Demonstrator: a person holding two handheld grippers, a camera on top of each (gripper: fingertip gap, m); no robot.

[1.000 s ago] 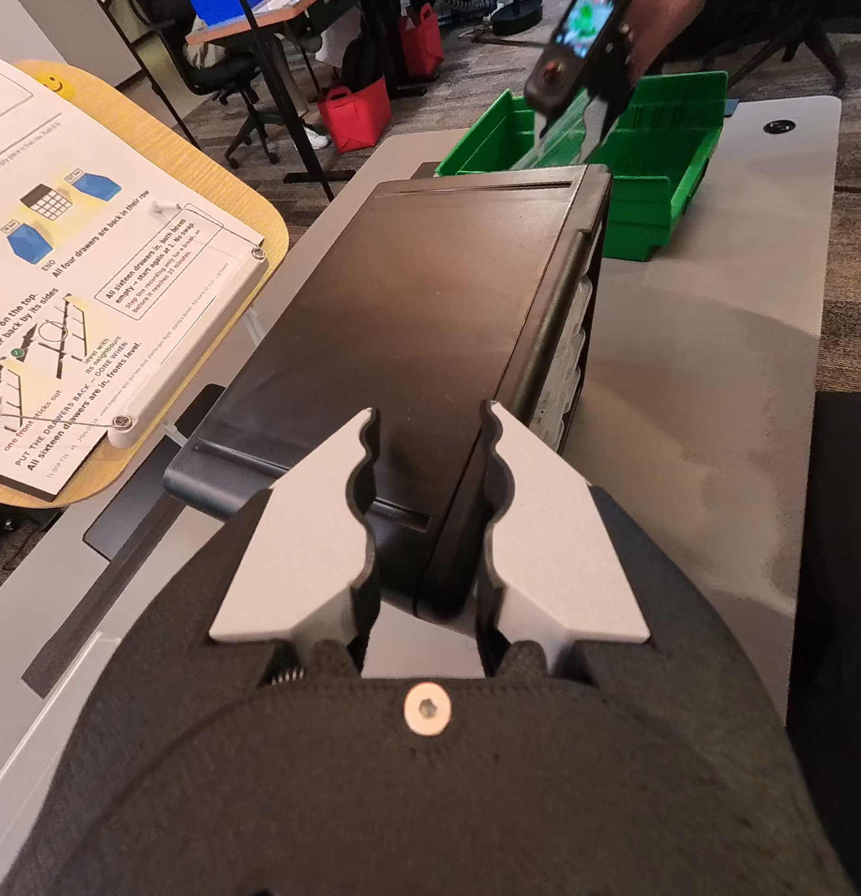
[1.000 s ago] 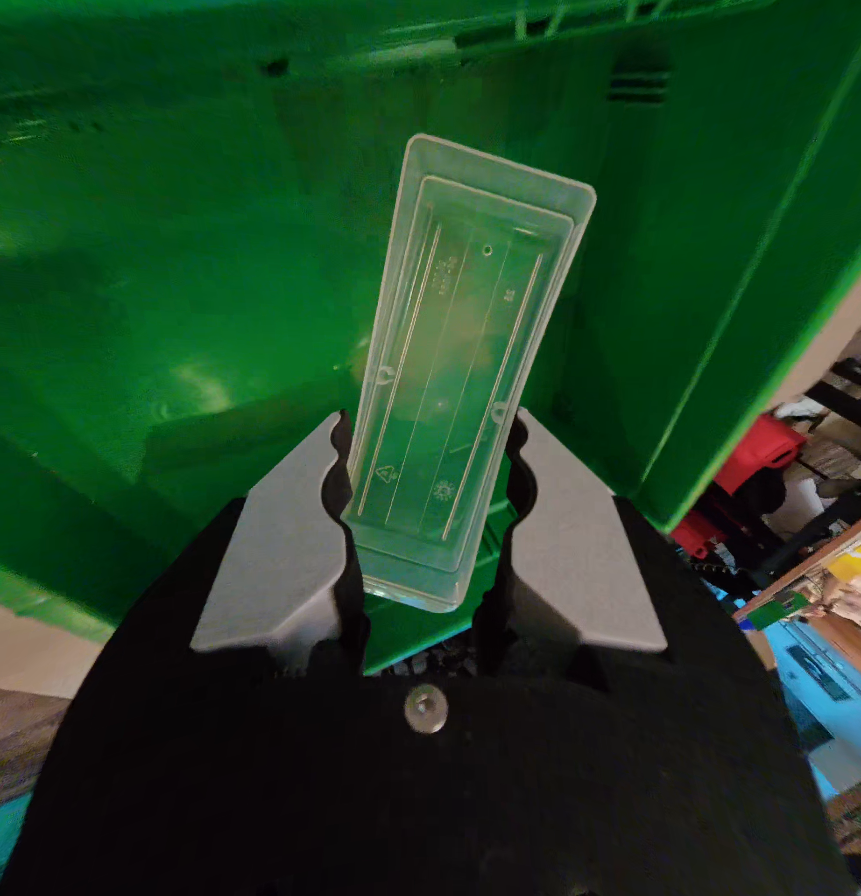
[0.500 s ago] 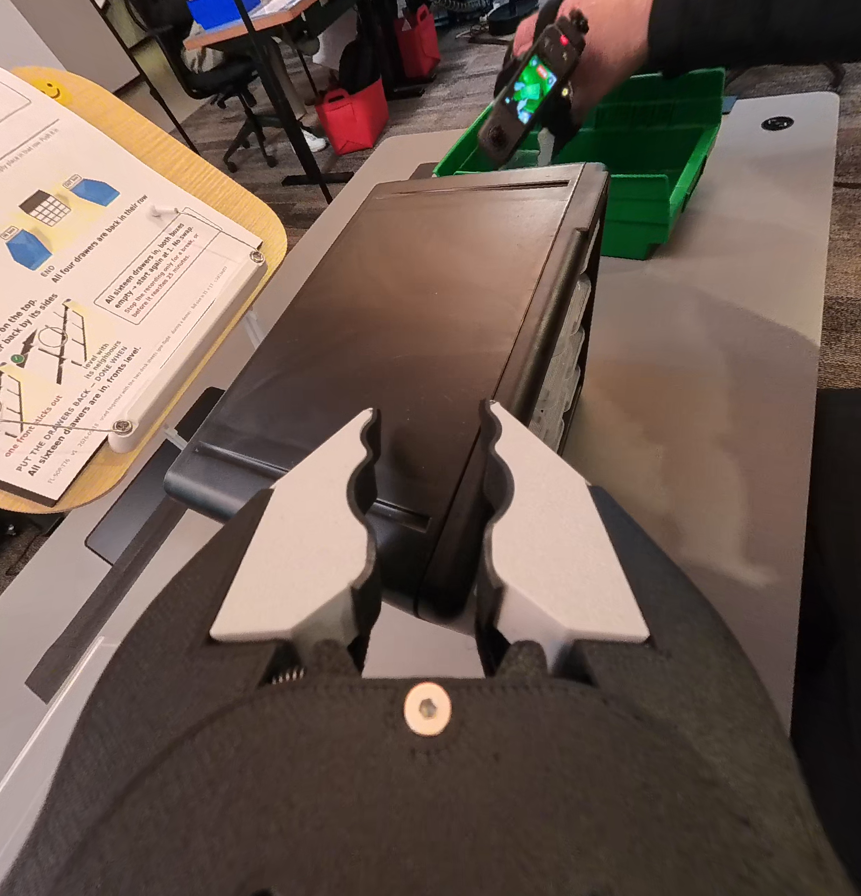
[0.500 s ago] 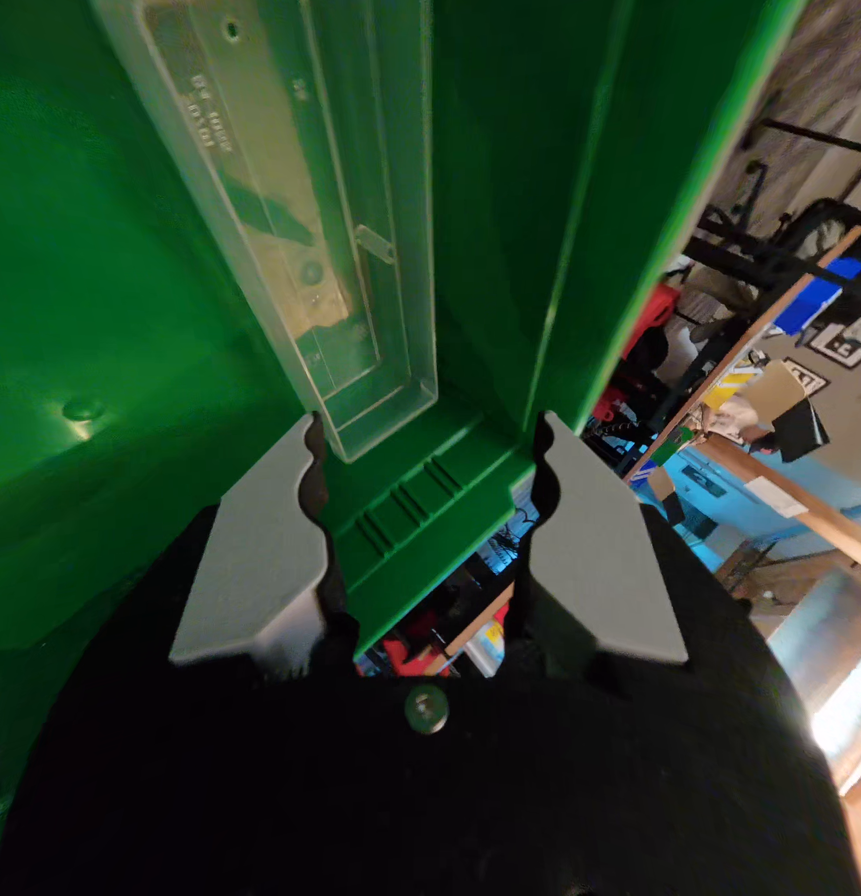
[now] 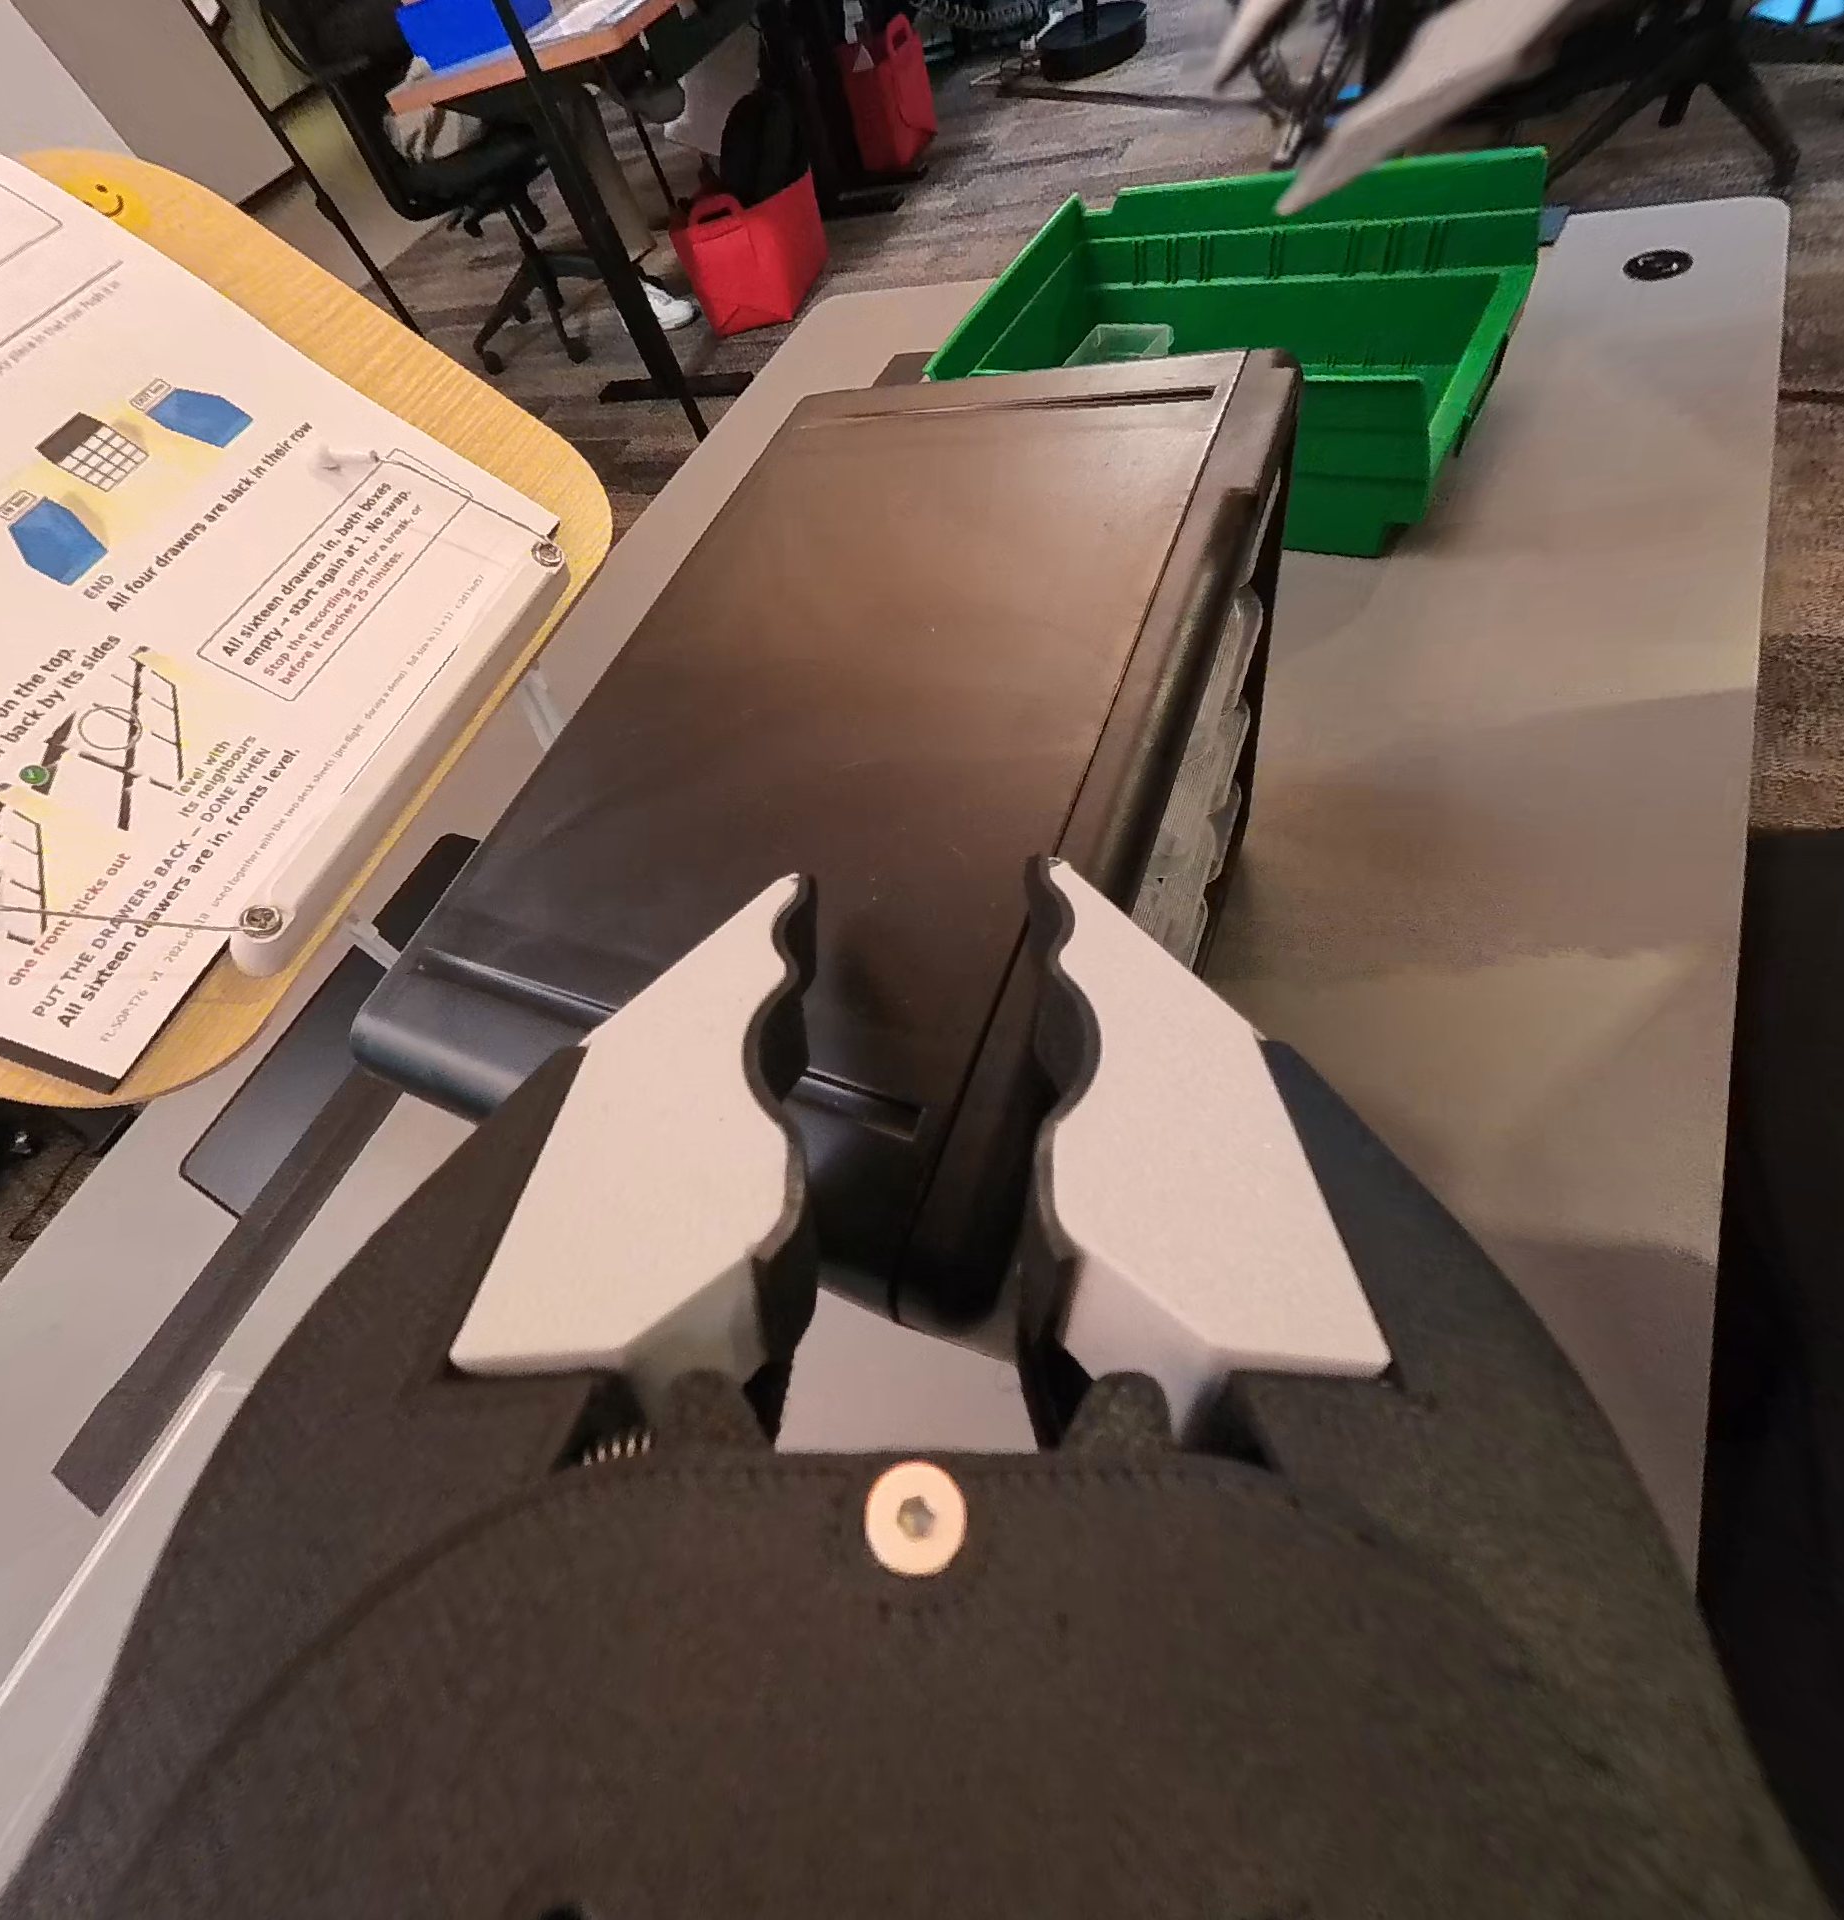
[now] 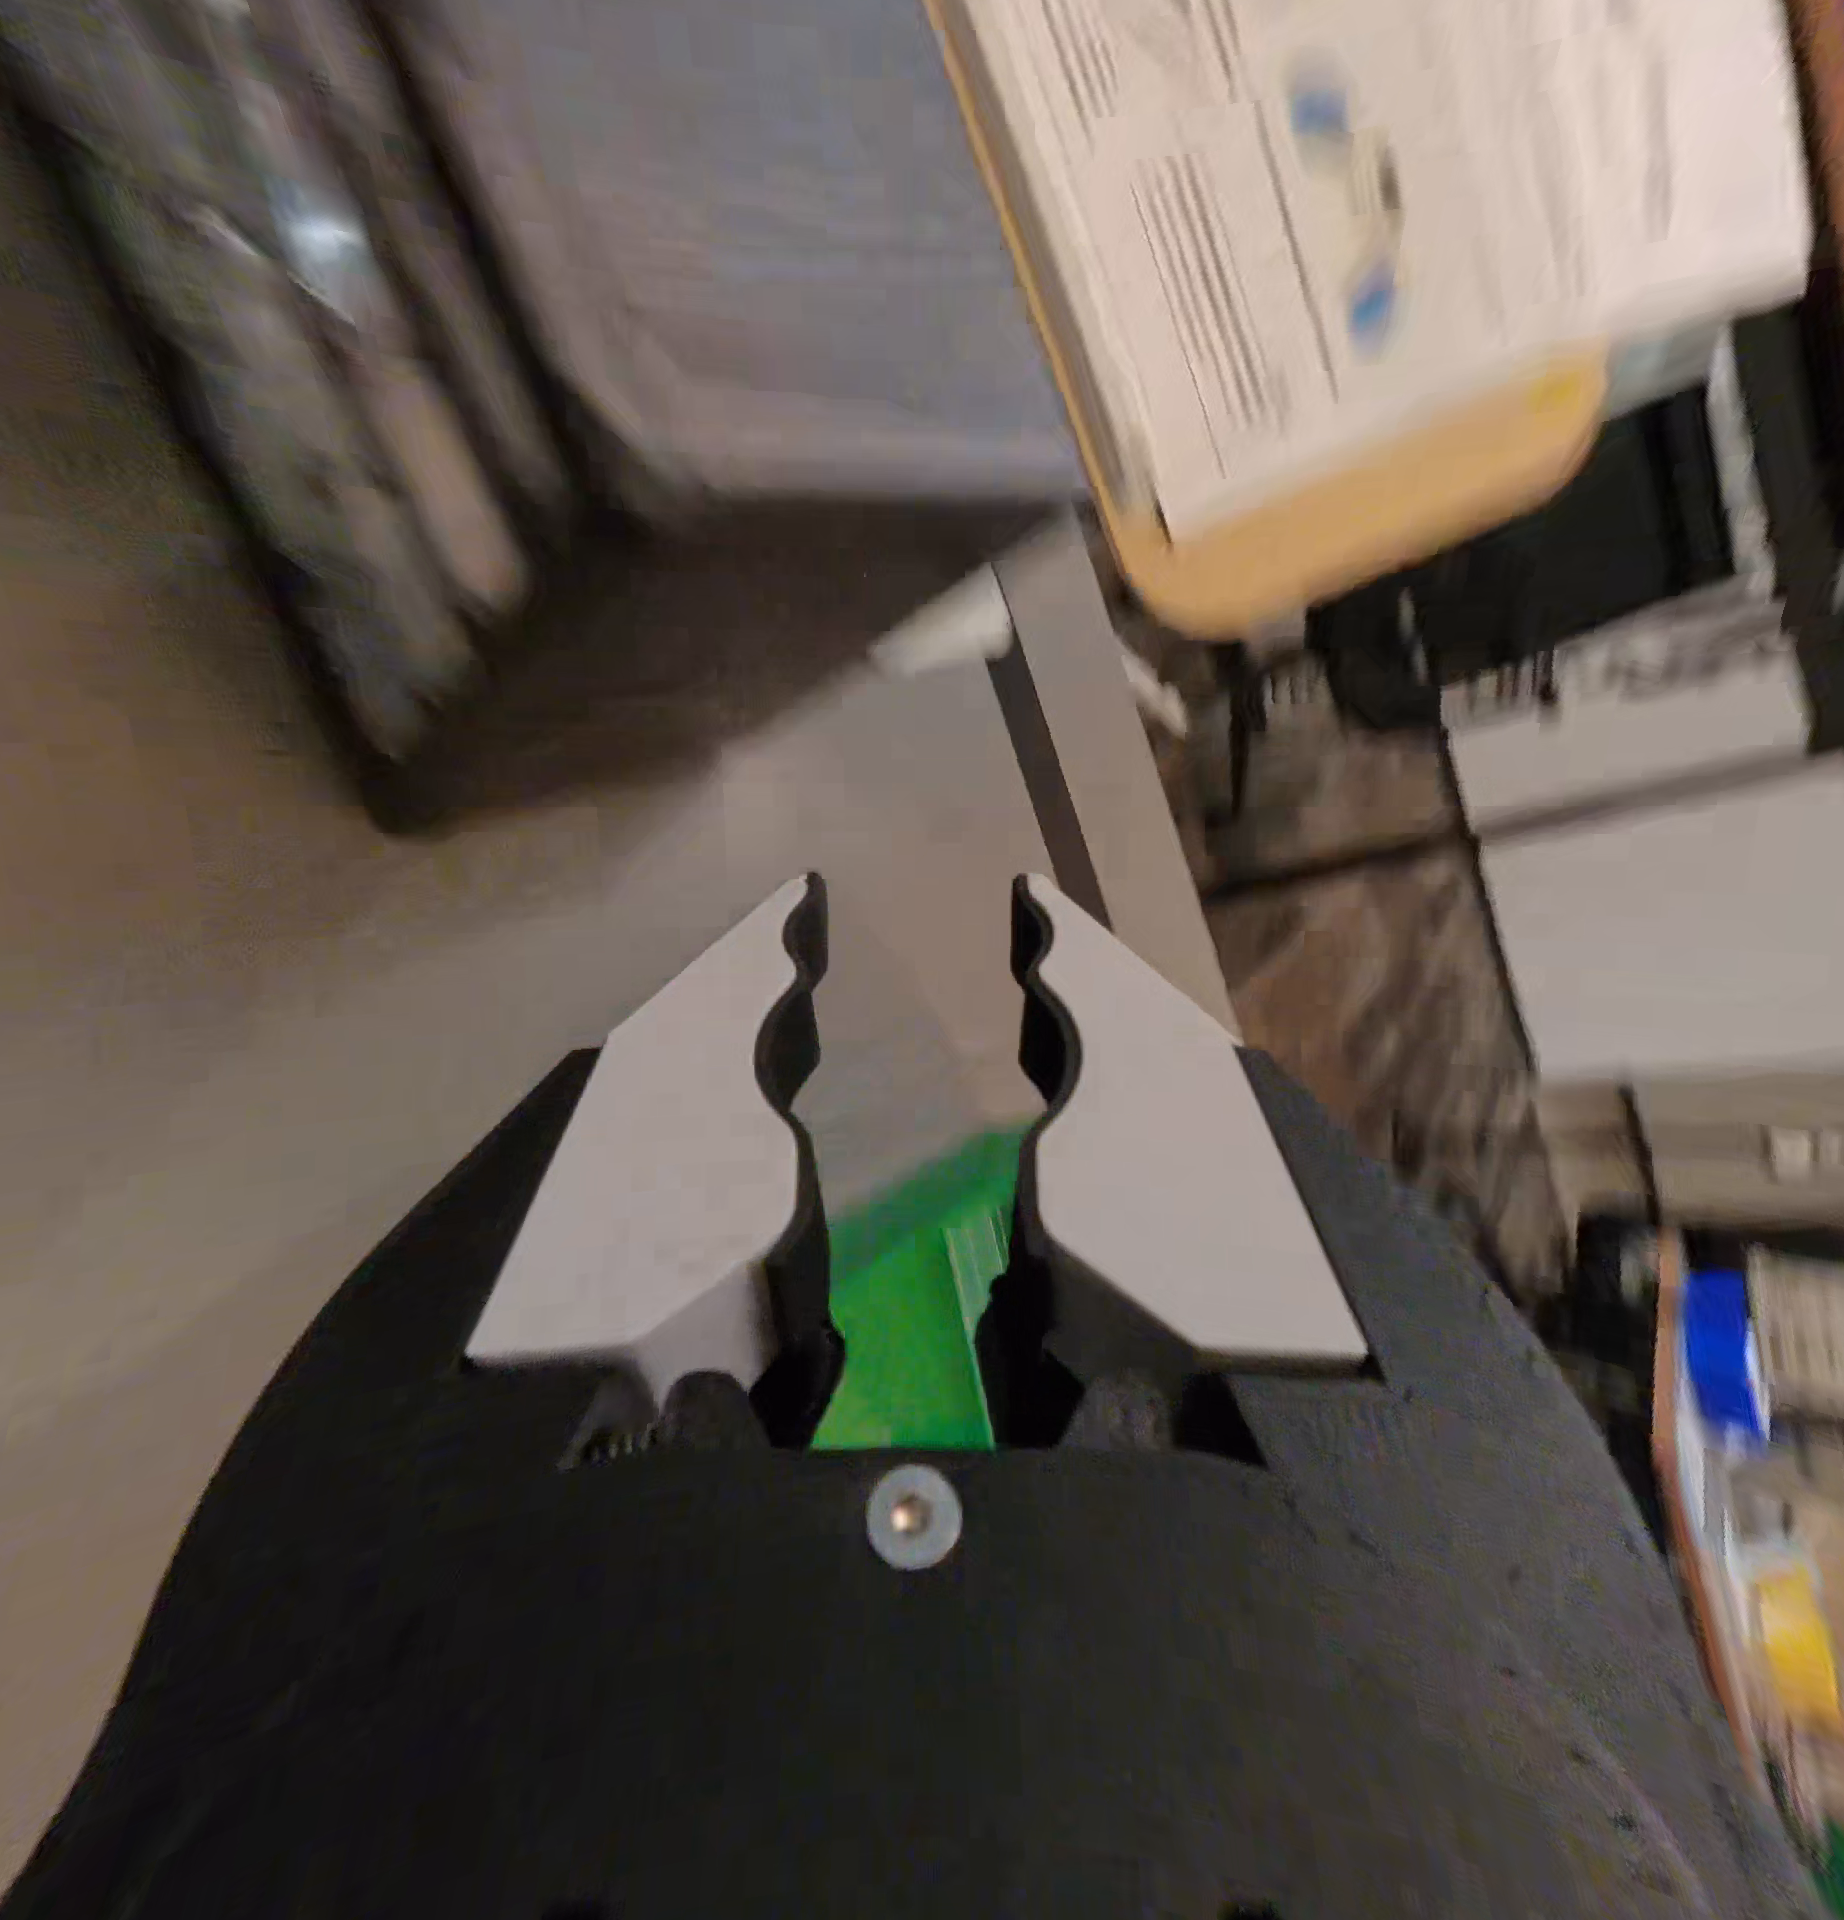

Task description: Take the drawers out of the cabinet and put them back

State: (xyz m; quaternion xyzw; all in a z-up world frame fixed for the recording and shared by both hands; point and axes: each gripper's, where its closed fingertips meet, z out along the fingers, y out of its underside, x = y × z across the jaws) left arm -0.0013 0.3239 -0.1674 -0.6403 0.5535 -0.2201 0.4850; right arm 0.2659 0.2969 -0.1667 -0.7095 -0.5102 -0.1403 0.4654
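The black cabinet point(image 5: 876, 665) stands on the grey table point(image 5: 1469, 831). Its clear drawer fronts point(image 5: 1214, 748) show along its right side. My left gripper point(image 5: 918, 894) is closed around the cabinet's near right corner edge. One clear drawer point(image 5: 1120, 343) lies in the green bin point(image 5: 1396, 312) behind the cabinet. My right gripper point(image 6: 913, 894) is open and empty. It is above the bin's edge point(image 6: 907, 1330) and faces the blurred cabinet point(image 6: 305, 416). It also shows as a blur at the top right of the left wrist view point(image 5: 1417, 94).
An instruction sheet on a wooden board point(image 5: 170, 623) stands left of the cabinet and shows blurred in the right wrist view point(image 6: 1365, 260). Office chairs and red bags point(image 5: 752, 249) are beyond the table's far edge. Bare table lies right of the cabinet.
My right gripper opened and let go of the clear drawer in the green bin, then rose out of the bin and swung toward the cabinet. My left gripper has not moved.
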